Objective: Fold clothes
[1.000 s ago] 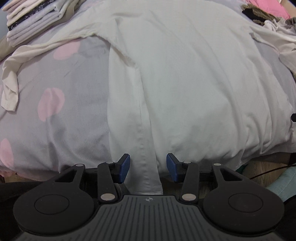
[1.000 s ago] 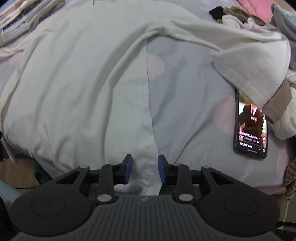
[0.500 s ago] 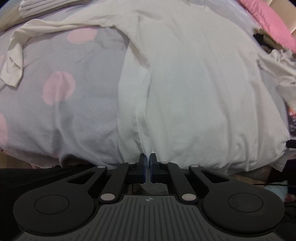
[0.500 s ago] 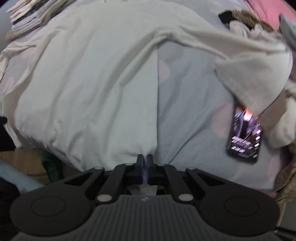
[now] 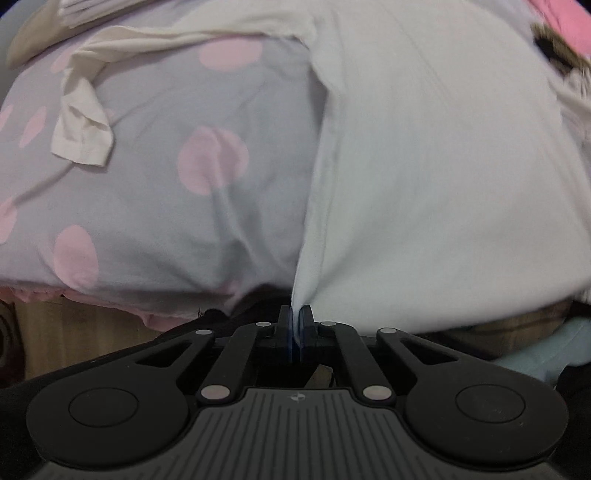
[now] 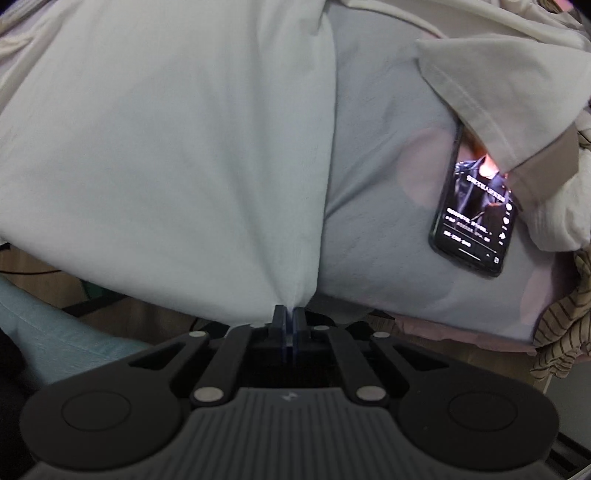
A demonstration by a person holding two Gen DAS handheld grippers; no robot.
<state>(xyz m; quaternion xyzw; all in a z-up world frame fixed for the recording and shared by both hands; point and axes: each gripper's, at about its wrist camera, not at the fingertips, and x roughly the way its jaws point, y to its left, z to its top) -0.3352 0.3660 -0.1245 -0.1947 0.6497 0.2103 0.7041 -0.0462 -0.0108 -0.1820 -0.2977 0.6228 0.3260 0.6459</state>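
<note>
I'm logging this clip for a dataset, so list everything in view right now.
white shirt: one, spread on the bed, hem corners pinched by both grippers
bedsheet: one, grey with pink dots, under the shirt
phone: one, black, screen lit, on the sheet right of the shirt, top under a sleeve
striped garment: one, beige with dark stripes, far right edge
folded stack: pale, far left corner, count unclear
left gripper: black, blue pads, jaws shut on hem
right gripper: same, jaws shut on hem
</note>
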